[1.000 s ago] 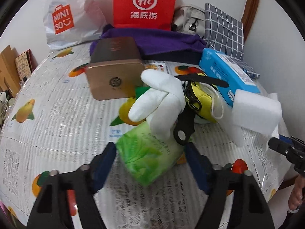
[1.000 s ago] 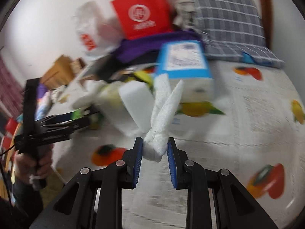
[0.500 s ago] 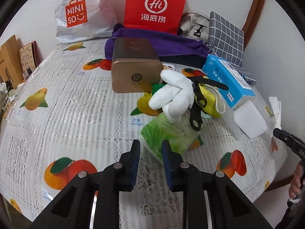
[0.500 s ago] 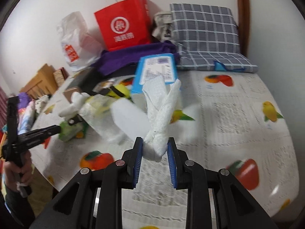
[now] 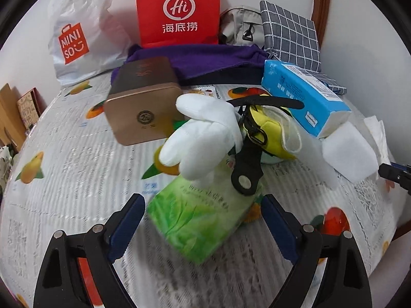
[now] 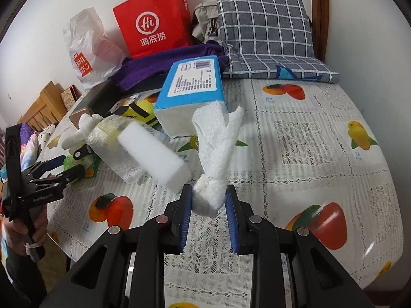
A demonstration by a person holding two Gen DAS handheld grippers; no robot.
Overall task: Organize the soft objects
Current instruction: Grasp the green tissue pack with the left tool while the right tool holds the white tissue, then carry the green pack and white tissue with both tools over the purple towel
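Left gripper (image 5: 203,228) has just been spreading its jaws; they flank the green tissue pack (image 5: 203,218) on the table (image 5: 77,179), pads not touching. Pack looks light, squashy, slick-wrapped: take it across the middle. White plush (image 5: 203,133) leans on it. Metal tin (image 5: 143,102) is closed, contents unseen. Blue tissue box (image 6: 191,95) shows tissues at its end. Right gripper (image 6: 209,205) is clamped on a limp white cloth (image 6: 215,154), held over the table.

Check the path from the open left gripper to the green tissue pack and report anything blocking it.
Nothing blocks it. The left gripper, jaws just opened wide, already straddles the green tissue pack. The white plush glove and black strap lie on the pack's far end.
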